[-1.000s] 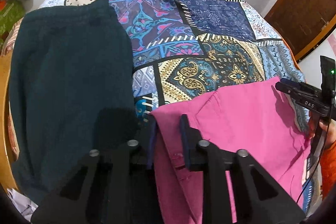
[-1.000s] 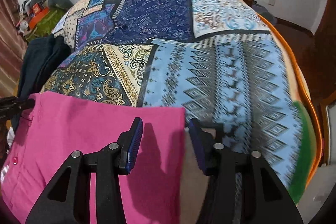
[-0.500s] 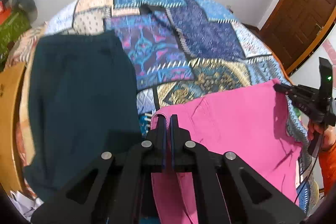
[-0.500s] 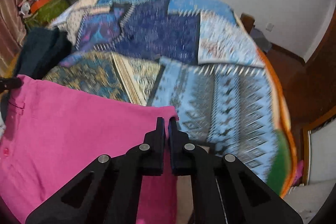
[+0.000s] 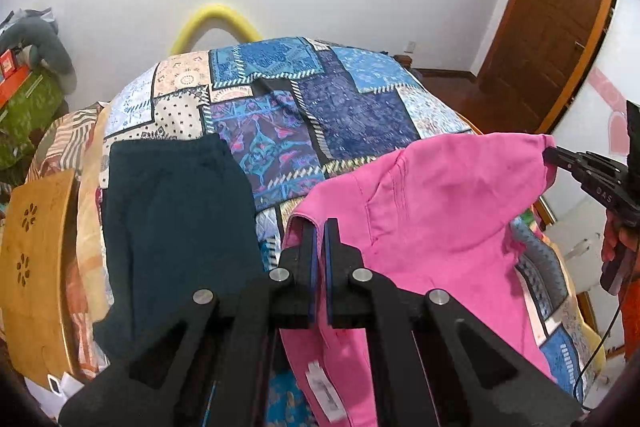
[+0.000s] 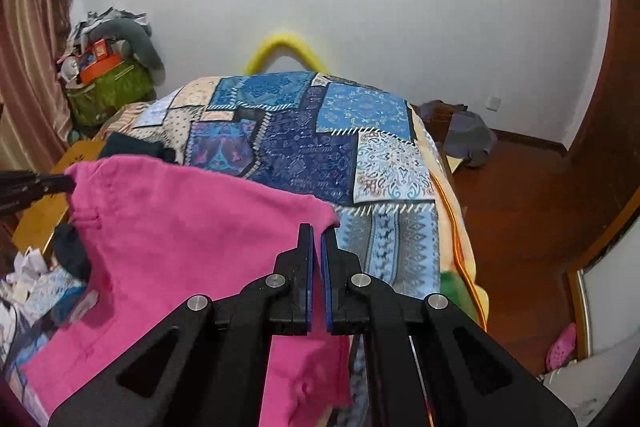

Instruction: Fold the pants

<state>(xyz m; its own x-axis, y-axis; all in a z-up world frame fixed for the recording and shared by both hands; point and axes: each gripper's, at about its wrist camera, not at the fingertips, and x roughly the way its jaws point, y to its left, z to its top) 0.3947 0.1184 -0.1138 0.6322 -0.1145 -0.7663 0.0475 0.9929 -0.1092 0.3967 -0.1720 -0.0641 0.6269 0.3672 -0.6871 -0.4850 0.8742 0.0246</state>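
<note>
The pink pants point(image 5: 432, 211) hang lifted above the bed, held at two corners of the waist. My left gripper point(image 5: 319, 227) is shut on the left corner. My right gripper point(image 6: 317, 233) is shut on the right corner; it also shows in the left wrist view point(image 5: 554, 155) at the far right. The pants point(image 6: 180, 239) drape down between the grippers, with a white label point(image 5: 324, 393) showing on the inside.
The bed has a patchwork blue cover point(image 5: 320, 115). Dark teal folded pants point(image 5: 176, 219) lie on its left side. A wooden board point(image 5: 36, 259) stands at the left edge. A brown door point(image 5: 552, 11) and wooden floor point(image 6: 520, 195) are to the right.
Both grippers closed on the waist corners of the pink pants and lifted them off the bed. The views have tilted up toward the wall.
</note>
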